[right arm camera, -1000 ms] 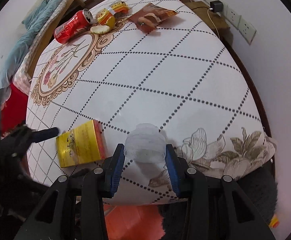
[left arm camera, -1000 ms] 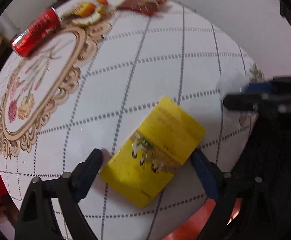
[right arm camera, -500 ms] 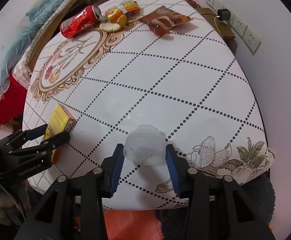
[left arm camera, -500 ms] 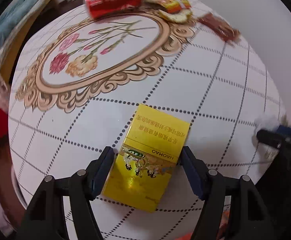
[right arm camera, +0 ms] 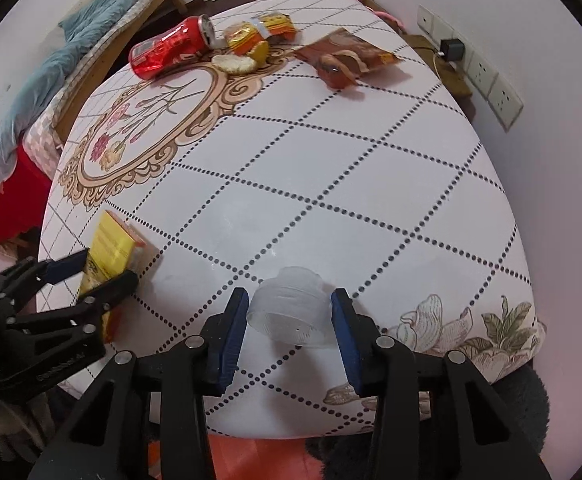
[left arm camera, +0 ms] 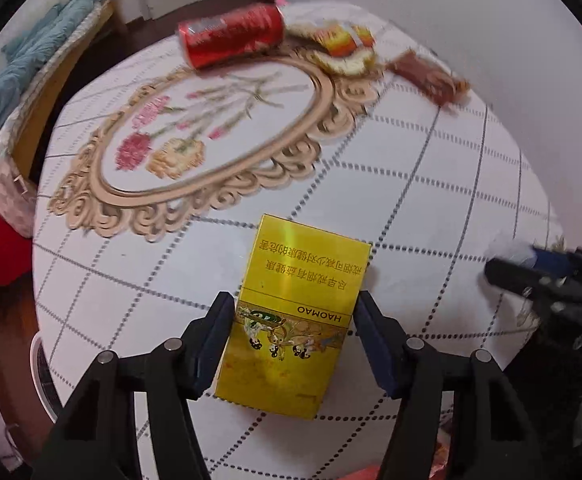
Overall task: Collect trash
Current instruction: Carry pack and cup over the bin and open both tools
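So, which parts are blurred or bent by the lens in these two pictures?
Left wrist view: red can and wrappers at the far edge are smeared, the yellow box has a glare stripe. Right wrist view: sharp; the table edge bulges from the fisheye.

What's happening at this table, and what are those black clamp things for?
A person is clearing trash with a hand-held gripper in each hand. The left hand-held gripper has just been closing on a yellow cigarette box, lifted and tilted at the table edge. The right hand-held gripper grips a small clear plastic cup. A red can, snack wrappers and a brown packet lie at the far end.
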### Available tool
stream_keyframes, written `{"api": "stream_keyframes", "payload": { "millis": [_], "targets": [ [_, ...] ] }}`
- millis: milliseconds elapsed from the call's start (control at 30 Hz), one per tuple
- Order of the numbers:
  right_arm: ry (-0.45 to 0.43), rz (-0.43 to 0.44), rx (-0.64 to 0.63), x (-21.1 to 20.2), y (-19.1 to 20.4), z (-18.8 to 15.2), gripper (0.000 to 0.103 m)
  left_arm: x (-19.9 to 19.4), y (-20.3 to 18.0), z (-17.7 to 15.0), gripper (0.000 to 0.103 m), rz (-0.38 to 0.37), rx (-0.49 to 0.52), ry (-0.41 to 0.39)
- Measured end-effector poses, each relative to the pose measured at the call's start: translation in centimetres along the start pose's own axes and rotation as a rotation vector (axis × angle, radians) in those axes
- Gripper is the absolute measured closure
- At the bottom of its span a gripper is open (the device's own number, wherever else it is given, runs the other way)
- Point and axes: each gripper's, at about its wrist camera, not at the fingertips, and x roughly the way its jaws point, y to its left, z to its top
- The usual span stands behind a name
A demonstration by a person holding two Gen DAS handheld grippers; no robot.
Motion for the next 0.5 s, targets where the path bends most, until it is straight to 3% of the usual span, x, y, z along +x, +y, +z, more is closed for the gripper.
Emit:
{"api": "stream_keyframes", "payload": {
  "millis": [267,500],
  "targets": [
    [-0.055,0.049,-0.043,-2.6,2.6,0.5,0.059,-6.9,4.9,0.2,0.045,0.044,-0.127,-0.163],
    [-0.108,0.148,-0.132,-6.0,8.7,2.1,0.059,-14.3,12.7,0.6,0.045,0.063,-0.282,-0.331]
  ]
}}
